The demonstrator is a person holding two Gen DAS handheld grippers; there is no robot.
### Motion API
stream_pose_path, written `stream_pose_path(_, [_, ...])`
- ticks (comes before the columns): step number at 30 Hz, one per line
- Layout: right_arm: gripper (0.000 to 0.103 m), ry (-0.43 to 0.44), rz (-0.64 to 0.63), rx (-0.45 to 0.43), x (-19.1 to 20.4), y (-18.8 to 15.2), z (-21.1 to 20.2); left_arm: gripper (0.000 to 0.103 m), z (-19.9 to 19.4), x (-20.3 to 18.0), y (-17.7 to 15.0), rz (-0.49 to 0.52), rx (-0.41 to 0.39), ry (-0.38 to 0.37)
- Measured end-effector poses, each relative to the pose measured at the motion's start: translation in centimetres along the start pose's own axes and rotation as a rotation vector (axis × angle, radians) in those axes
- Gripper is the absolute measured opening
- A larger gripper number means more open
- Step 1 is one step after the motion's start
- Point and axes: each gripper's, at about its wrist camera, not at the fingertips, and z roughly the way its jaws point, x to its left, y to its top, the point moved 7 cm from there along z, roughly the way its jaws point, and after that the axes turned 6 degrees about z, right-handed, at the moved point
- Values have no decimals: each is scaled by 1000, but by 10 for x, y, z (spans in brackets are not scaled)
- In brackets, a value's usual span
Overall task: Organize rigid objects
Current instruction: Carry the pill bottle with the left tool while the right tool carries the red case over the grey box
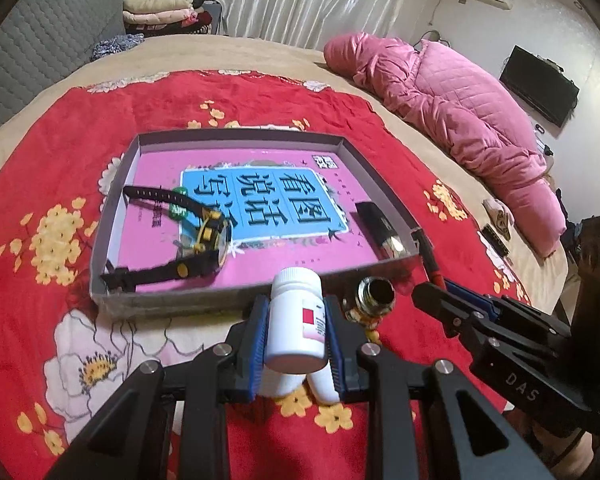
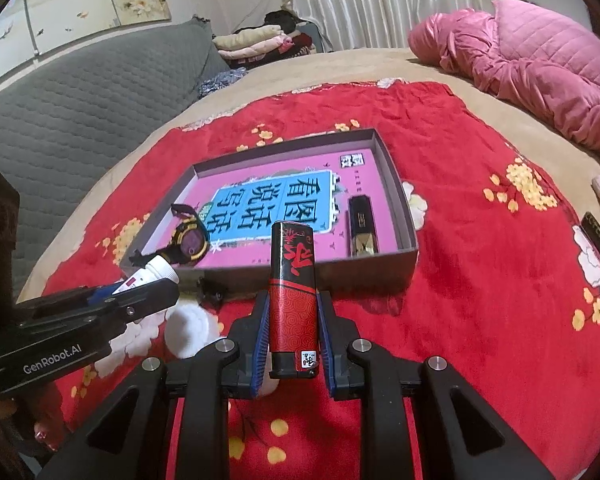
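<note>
The left gripper [image 1: 296,336] is clamped on a white pill bottle [image 1: 296,320], its blue pads pressing the bottle's sides just short of the near wall of the shallow grey box [image 1: 256,133]; the right gripper [image 2: 292,328] is closed on a red and black lighter [image 2: 294,296], held upright and also just short of that near wall. Both things are smooth and tall and stick well out past the pads, so, as I judge it, either could tip or slip in the grip if carried over the wall in a hurry, or catch the wall's edge and shove the light box across the red floral blanket [image 1: 60,152]. The two grippers sit close side by side, so they may knock each other. A brass fitting [image 1: 374,296] lies on the blanket right against the near wall, where a lowered bottle could bump it. Inside the box, on a pink book cover, lie a black and yellow watch [image 1: 204,240] at the left side and a black and gold lighter [image 1: 380,226] by the right wall; the middle is free.
</note>
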Motion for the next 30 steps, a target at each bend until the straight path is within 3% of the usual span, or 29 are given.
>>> stream_pose_path(30, [23, -5, -29, -17, -4, 38, 33, 27, 44, 9, 31, -23, -20, 37])
